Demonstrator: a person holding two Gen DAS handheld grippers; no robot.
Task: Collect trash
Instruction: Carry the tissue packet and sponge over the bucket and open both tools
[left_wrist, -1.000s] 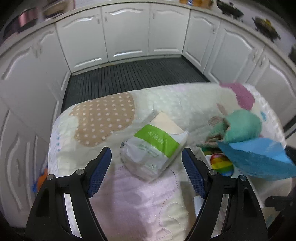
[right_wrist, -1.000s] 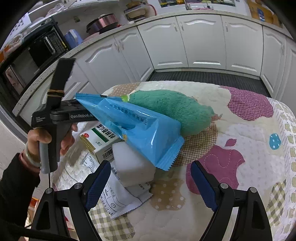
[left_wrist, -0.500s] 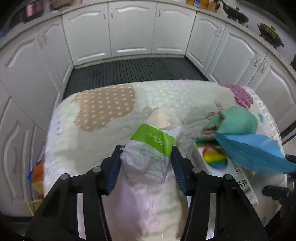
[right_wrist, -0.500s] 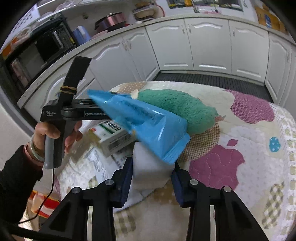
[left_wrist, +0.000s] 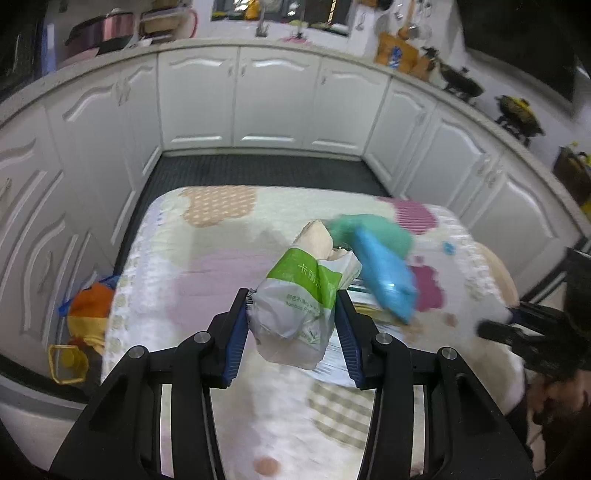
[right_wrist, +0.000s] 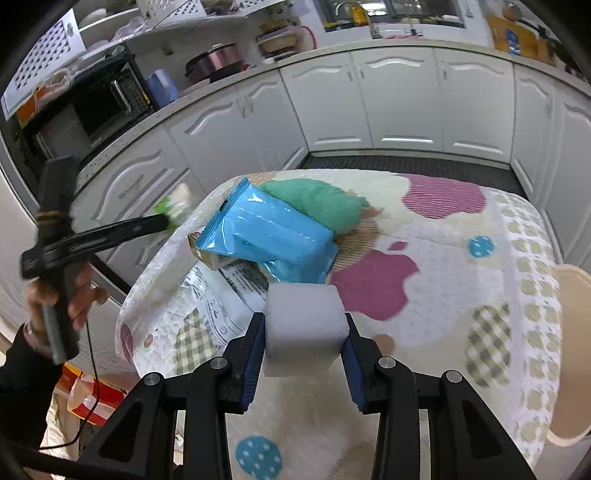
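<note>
The left gripper (left_wrist: 291, 321) is clamped on a tissue pack (left_wrist: 295, 314), raised off the table. The right gripper (right_wrist: 304, 343) pinches a white block (right_wrist: 304, 325) between its blue pads (right_wrist: 255, 354), also raised.

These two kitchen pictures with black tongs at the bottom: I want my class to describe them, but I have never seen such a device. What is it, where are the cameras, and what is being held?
No robot here: a person holds a handheld two-finger gripper in each hand, each carrying a wide-angle camera looking along its fingers. In the left-hand view, the left gripper is shut on a green-and-white tissue pack. In the right-hand view, the right gripper is shut on a white foam block. On the quilt-covered table lie a blue packet, a green plush toy, a small carton and printed paper.
</note>
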